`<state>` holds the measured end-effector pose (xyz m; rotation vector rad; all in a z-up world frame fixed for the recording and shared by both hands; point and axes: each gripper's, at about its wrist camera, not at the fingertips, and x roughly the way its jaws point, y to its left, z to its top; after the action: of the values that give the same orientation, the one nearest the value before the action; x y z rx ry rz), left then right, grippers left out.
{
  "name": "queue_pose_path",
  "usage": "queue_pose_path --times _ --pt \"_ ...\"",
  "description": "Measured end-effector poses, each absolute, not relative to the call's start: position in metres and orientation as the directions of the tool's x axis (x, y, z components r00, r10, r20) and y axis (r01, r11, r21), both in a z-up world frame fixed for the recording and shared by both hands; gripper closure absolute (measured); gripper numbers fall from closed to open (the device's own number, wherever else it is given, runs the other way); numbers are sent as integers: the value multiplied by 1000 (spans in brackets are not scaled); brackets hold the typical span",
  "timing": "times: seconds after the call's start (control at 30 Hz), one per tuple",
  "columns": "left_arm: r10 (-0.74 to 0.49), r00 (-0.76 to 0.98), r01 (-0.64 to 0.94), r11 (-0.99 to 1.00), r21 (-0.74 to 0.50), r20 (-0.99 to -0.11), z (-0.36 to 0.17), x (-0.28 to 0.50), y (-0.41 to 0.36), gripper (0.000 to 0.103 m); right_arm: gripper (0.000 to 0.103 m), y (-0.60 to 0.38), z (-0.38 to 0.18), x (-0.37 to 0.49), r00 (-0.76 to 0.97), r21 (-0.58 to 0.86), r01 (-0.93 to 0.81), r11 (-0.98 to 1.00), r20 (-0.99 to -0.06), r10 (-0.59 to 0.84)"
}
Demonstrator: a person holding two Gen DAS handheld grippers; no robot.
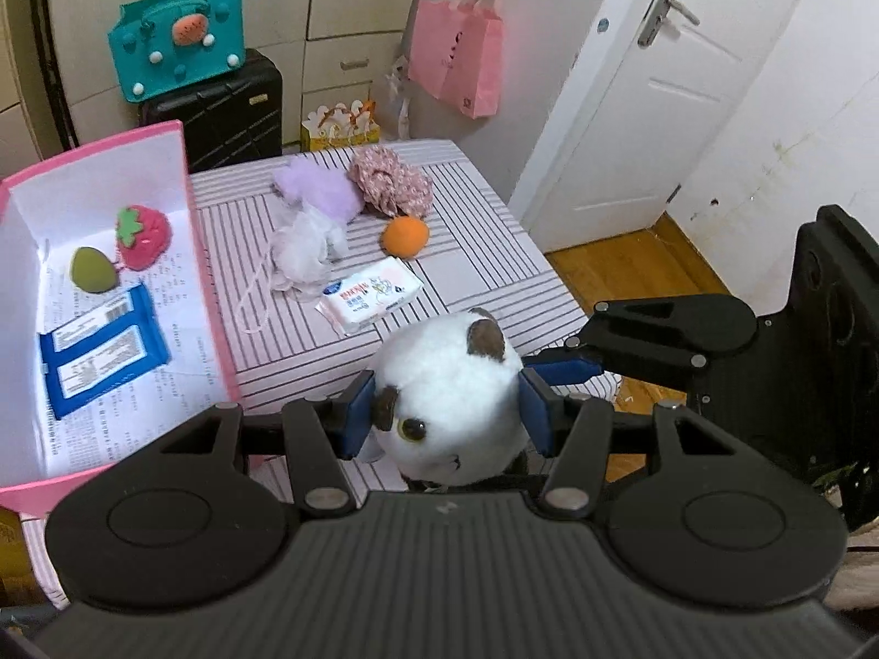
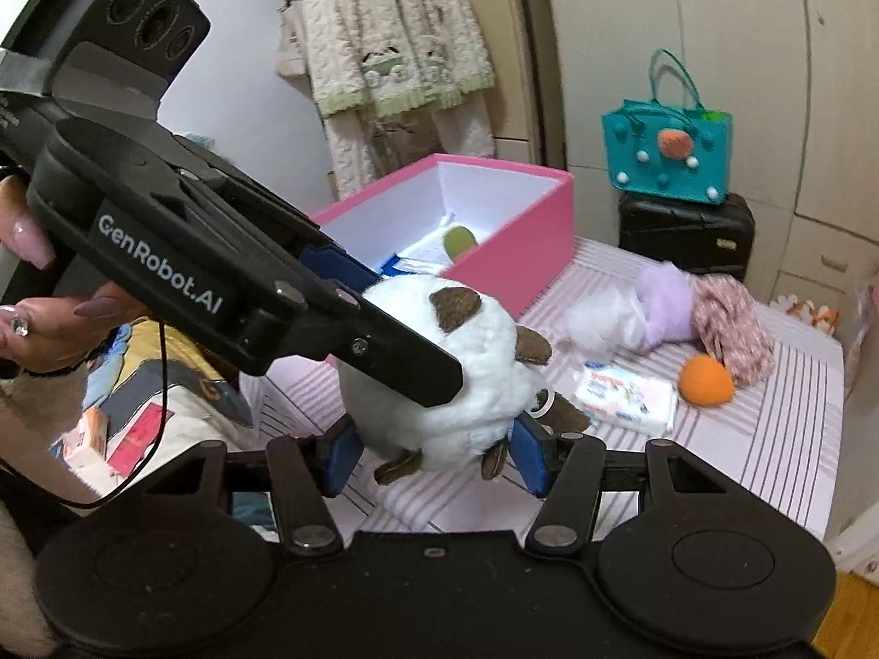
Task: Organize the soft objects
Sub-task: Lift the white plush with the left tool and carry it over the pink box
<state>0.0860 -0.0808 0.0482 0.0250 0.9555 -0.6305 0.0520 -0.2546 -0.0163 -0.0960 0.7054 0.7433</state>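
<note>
A round white plush toy [image 1: 445, 379] with brown ears and patches hangs just above the near end of the striped table [image 1: 483, 252]. My left gripper [image 1: 446, 412] is shut on the toy, its blue pads pressing both sides of the head. My right gripper [image 2: 434, 458] is also shut on the plush toy [image 2: 472, 379], lower on the body; one of its blue fingers [image 1: 566, 370] reaches in from the right in the left wrist view. To the left, an open pink box [image 1: 214, 296] holds a felt strawberry [image 1: 144, 236], a green soft piece [image 1: 93, 270] and a blue packet [image 1: 101, 354].
On the table lie a white mesh pouf [image 1: 307, 252], a purple fluffy piece [image 1: 324, 189], a floral fabric piece [image 1: 390, 184], an orange ball [image 1: 405, 236] and a tissue pack [image 1: 371, 294]. Behind are a black suitcase [image 1: 231, 110] with a teal bag [image 1: 176, 49], and a white door [image 1: 659, 82] to the right.
</note>
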Motion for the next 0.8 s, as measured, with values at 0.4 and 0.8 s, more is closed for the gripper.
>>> queue_pose_path --times 0.4,0.8 --pt "-494 613 462 857 -227 -617 90 75 -16 49 40 -203 34 68 551 43 -735 676 -542 634" --pt "-473 684 336 880 -336 -555 81 128 58 48 40 -141 39 122 524 10 -782 624 -531 666"
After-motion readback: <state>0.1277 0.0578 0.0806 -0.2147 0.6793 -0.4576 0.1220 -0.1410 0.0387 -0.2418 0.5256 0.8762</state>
